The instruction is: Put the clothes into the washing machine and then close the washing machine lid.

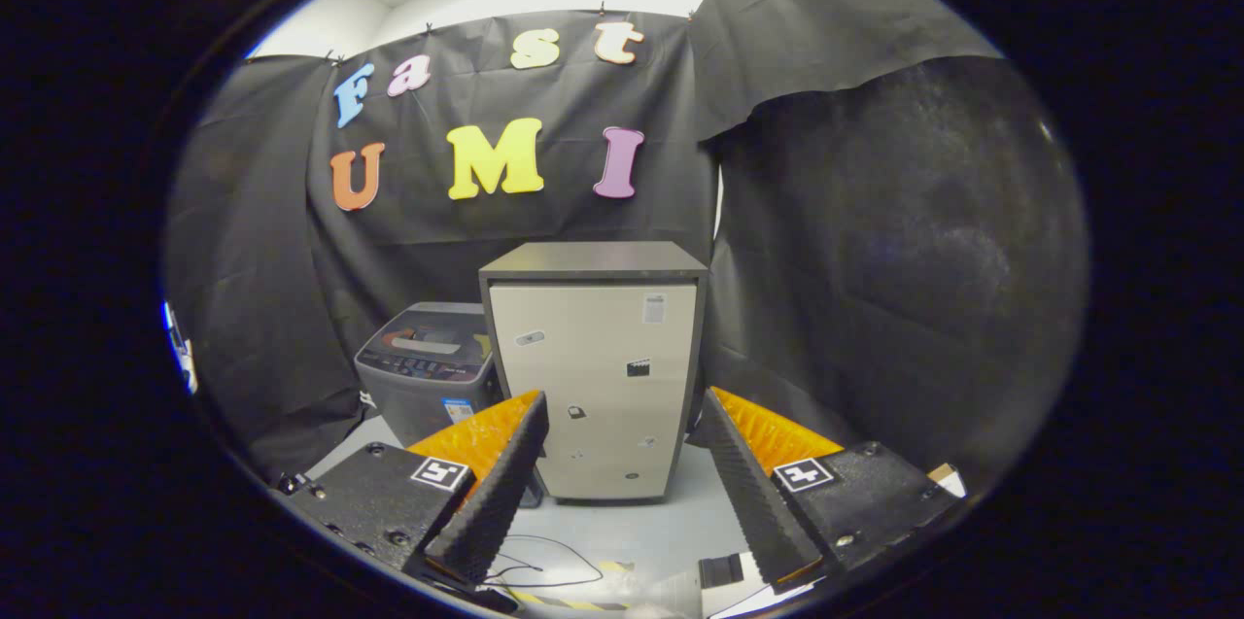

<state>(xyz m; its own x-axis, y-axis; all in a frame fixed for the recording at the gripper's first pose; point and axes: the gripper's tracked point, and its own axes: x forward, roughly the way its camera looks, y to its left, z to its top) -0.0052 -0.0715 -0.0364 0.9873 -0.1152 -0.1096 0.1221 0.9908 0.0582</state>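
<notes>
A small grey top-loading washing machine (428, 368) stands on the floor beyond my left finger, left of a tall cabinet. Its lid looks down, with a control panel across the front of the top. My gripper (622, 410) is held well back from it, open, with nothing between its fingers. The left fingertip (533, 410) and right fingertip (711, 405) frame the cabinet's lower front. I see no clothes from here.
A tall beige cabinet (595, 376) with a dark top and small stickers stands straight ahead, right of the washer. Black cloth walls close the booth behind and to both sides. A thin black cable (544, 566) and striped tape lie on the pale floor (632, 527) under the fingers.
</notes>
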